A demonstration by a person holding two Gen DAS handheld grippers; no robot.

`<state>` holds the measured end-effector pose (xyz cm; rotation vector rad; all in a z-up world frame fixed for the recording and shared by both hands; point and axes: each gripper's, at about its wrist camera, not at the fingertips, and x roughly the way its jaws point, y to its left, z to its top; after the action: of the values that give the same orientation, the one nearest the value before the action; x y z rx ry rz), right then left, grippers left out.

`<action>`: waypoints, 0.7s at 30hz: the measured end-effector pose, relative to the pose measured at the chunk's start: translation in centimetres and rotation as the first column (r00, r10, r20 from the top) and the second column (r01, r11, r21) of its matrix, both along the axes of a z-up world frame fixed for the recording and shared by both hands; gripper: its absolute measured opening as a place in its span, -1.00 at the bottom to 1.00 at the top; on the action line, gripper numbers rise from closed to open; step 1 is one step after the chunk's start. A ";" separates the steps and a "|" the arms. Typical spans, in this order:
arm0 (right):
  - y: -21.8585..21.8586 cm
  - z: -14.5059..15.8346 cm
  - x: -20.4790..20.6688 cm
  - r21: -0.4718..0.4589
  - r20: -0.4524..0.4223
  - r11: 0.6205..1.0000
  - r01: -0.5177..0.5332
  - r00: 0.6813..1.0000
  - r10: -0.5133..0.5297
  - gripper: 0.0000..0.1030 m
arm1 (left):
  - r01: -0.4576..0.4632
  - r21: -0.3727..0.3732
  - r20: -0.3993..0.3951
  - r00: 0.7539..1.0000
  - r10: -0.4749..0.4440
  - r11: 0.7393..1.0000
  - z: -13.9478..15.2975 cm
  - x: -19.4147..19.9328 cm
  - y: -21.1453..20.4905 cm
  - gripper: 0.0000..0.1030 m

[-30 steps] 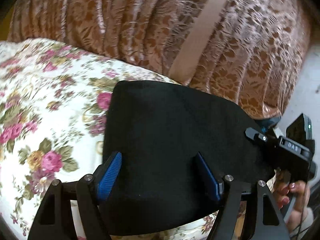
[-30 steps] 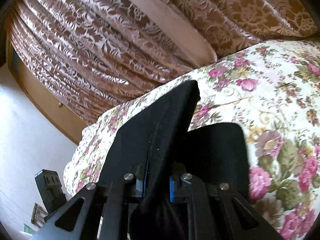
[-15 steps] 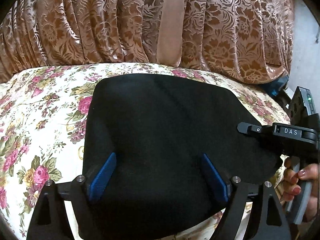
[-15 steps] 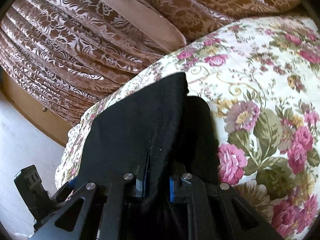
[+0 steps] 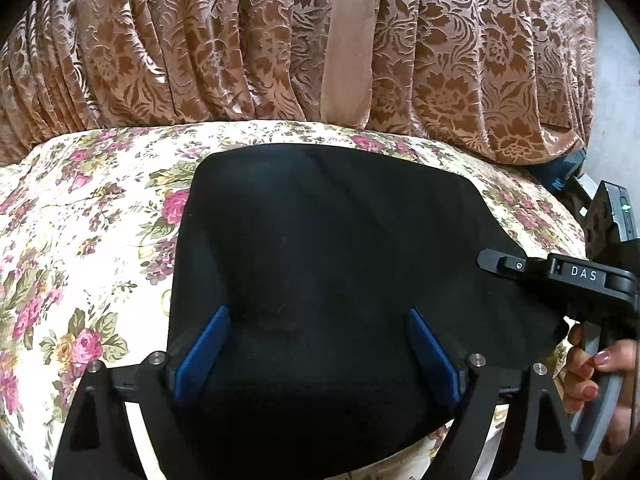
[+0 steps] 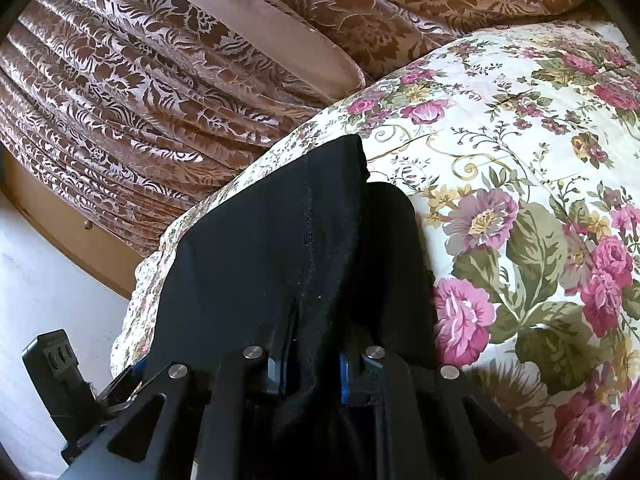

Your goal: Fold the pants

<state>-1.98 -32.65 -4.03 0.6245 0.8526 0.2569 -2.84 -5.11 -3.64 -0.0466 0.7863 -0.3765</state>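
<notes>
Brown damask curtains (image 5: 200,52) are hanging behind a bed whose rose-printed bedspread (image 5: 80,216) is carrying the folded black pants (image 5: 328,264) near its front edge. Toward the left, the left gripper (image 5: 316,350) is hovering over the pants with its blue pads (image 5: 202,354) spread wide, having just been opening, the cloth lying slack between them. Further right, a hand (image 5: 596,380) is holding the right gripper (image 6: 312,364), which is pinching a raised fold of the pants tightly.

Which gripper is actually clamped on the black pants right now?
The right gripper: its blue pads pinch a raised fold of the black pants. The left gripper stands wide open over the flat cloth, pads apart and gripping nothing.
</notes>
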 end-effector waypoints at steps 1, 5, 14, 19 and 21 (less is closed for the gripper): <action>0.0 0.0 0.0 -0.003 0.000 1.000 -0.001 1.000 0.001 -0.70 | -0.003 0.000 -0.002 1.000 0.003 1.000 0.1 0.0 0.1 0.72; 0.0 -0.1 0.1 -0.009 0.000 1.000 -0.003 1.000 0.003 -0.70 | -0.018 -0.007 -0.004 1.000 0.018 1.000 1.1 0.3 0.4 0.59; -0.1 -0.3 0.0 -0.004 0.001 1.000 -0.001 1.000 0.001 -0.70 | -0.010 0.056 0.007 1.000 0.010 0.998 2.6 3.9 -0.5 0.14; -0.1 -0.2 0.1 -0.002 0.002 1.000 -0.001 1.000 0.001 -0.70 | -0.022 0.099 -0.009 1.000 0.023 0.995 1.9 6.1 -0.5 0.14; -0.1 -0.2 0.0 -0.004 0.002 1.000 0.000 1.000 0.000 -0.70 | -0.024 0.104 -0.019 0.999 0.026 0.994 1.4 6.7 -0.4 0.14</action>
<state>-1.94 -32.77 -4.27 0.6206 0.8510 0.2552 3.87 -5.54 -2.27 0.0369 0.8239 -0.3119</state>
